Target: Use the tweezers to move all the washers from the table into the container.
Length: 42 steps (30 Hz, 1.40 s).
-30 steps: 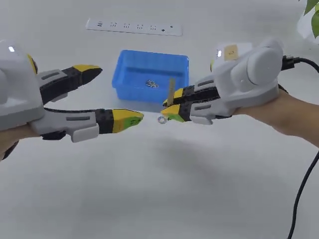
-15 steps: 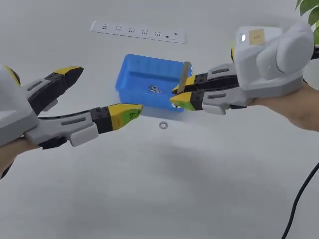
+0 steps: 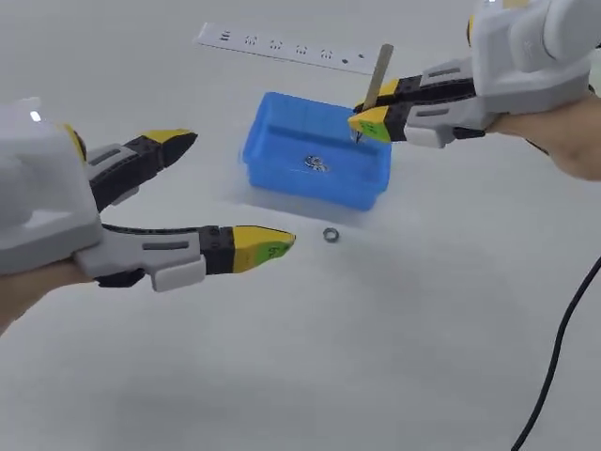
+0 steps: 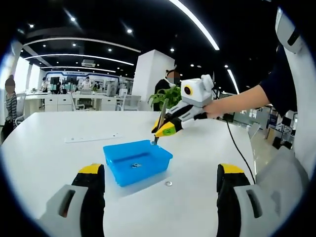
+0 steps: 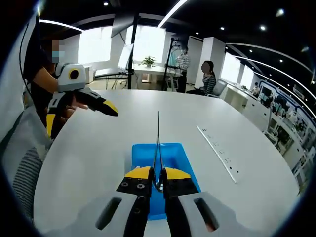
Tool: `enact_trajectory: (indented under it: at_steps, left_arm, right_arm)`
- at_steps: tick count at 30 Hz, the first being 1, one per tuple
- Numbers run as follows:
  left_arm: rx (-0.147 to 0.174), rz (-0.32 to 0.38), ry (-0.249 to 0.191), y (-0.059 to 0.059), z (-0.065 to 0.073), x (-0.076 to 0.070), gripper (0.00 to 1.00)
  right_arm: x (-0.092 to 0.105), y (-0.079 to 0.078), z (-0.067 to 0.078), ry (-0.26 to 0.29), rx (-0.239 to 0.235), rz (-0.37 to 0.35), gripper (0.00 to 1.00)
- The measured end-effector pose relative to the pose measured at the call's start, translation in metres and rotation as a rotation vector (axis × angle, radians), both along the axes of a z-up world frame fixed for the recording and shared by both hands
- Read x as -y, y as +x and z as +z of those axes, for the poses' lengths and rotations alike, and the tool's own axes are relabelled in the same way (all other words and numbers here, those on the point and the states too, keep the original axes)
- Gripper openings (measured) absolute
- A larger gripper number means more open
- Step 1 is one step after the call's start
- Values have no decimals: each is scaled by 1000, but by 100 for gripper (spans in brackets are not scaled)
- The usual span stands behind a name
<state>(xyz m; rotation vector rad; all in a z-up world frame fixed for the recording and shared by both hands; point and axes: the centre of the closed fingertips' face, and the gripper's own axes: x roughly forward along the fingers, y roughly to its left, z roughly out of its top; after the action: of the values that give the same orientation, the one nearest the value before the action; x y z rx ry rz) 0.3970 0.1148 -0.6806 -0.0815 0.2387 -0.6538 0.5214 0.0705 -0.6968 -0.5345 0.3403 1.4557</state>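
Observation:
A blue container (image 3: 315, 188) stands on the white table with a few washers (image 3: 315, 164) inside. One washer (image 3: 331, 235) lies on the table just in front of it. My right gripper (image 3: 368, 122) is shut on the tweezers (image 3: 379, 70), whose tips hang over the container's right rim; I cannot tell if they hold a washer. My left gripper (image 3: 227, 193) hovers open and holds nothing, to the left of the lone washer. The left gripper view shows the container (image 4: 143, 173), the washer (image 4: 169, 183) and the right gripper (image 4: 170, 128). In the right gripper view the tweezers (image 5: 158, 138) cross above the container (image 5: 173, 153).
A white power strip (image 3: 282, 47) lies behind the container. A black cable (image 3: 563, 348) trails along the right edge of the table (image 3: 376, 357). People and a potted plant (image 4: 170, 96) stand beyond the far side of the table.
My right gripper has risen with the tweezers from beside the lone washer to above the container's right rim. The washer stays on the table. The left gripper remains open.

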Motion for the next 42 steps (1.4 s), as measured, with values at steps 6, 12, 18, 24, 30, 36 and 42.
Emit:
enact_trajectory:
  at_steps: [6,12,18,24,30,36,42]
  left_arm:
    - [-22,-19,24,-2,-8,-2,100]
    - [-39,-36,48,-7,-15,-1,100]
    - [-56,-41,63,-10,-20,-1,100]
    - [-57,-41,62,-11,-20,-1,100]
    - [-63,-47,64,-14,-21,0,100]
    - [-55,-42,65,-11,-18,-1,100]
    - [-37,-92,72,5,-7,5,99]
  right_arm:
    - [-17,17,-37,-19,-57,-32,9]
    - [-23,15,-66,-66,-66,-15,9]
    - [-24,14,-70,-69,-70,-14,10]
    - [-24,15,-67,-53,-78,-34,10]
    - [-22,12,-62,-38,-86,-39,9]
    - [-19,9,-51,-19,-84,-51,8]
    - [-17,-2,-32,-2,-69,-24,8]
